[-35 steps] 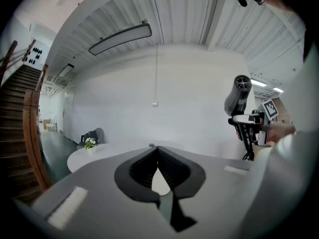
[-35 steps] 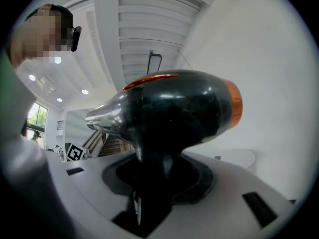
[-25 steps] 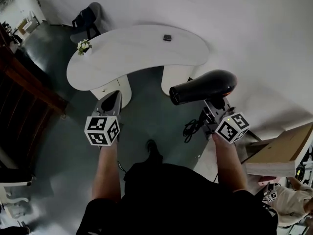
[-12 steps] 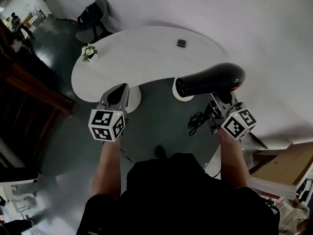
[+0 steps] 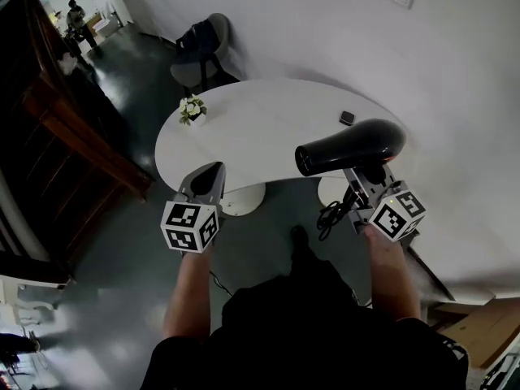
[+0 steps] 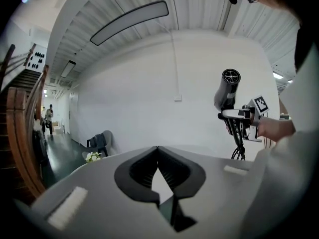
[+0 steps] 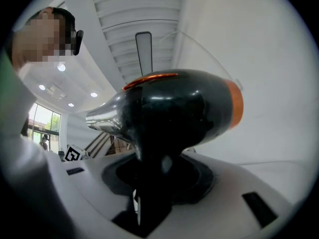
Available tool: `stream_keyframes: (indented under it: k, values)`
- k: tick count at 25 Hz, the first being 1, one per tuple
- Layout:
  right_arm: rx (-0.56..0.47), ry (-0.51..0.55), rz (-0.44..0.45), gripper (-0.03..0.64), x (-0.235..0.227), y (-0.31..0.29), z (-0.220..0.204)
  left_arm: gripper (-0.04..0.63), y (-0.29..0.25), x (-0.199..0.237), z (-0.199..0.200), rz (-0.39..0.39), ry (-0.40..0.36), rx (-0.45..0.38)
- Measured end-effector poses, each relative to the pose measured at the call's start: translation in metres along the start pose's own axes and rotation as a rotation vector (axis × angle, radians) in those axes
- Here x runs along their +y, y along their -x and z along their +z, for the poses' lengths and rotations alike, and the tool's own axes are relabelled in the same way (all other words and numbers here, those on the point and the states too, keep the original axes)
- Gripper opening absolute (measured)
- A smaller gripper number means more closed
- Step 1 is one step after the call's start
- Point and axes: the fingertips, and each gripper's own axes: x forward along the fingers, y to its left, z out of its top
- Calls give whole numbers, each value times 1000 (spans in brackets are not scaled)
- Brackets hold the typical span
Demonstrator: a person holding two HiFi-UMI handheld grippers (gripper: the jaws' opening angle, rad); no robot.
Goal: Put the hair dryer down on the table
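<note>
A black hair dryer point(image 5: 351, 145) with an orange band rides in the air, nozzle pointing left, over the near right edge of the white curved table point(image 5: 244, 128). My right gripper point(image 5: 367, 174) is shut on its handle from below. In the right gripper view the hair dryer point(image 7: 172, 111) fills the frame, and its handle runs down between the right gripper's point(image 7: 149, 180) jaws. Its cord point(image 5: 328, 216) hangs toward the floor. My left gripper point(image 5: 210, 175) hovers before the table's near edge, jaws shut on nothing. The left gripper view shows the hair dryer point(image 6: 228, 87) upright at the right.
On the table stand a small pot of white flowers point(image 5: 191, 108) at the left and a small dark object point(image 5: 347, 118) at the right. A chair point(image 5: 203, 43) sits behind the table. A wooden stair railing point(image 5: 73, 128) runs along the left. A person point(image 5: 75, 10) stands far off.
The view has swung toward the table, which now lies closer and further right. Both grippers have advanced; the hair dryer now overlaps the table's near right edge. The grip is unchanged.
</note>
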Motion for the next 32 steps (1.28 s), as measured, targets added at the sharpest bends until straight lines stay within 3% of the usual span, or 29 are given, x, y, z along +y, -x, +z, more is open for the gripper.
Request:
stream_keyframes:
  k: [7,19,27,32]
  values:
    - [68,-24,109,160,-45,-95,-18,12,-49,55,-6,107,53,15]
    - [168,-78,247,158,-160,-271,-36,12,-170,147,36,261,105,6]
    - [291,-73,304,158,-162,-346,-80,12,-195,197,13,311,129,49]
    - [423,-66,331,158,-154,-387,-127,12,-194,221,-10,337,171,79]
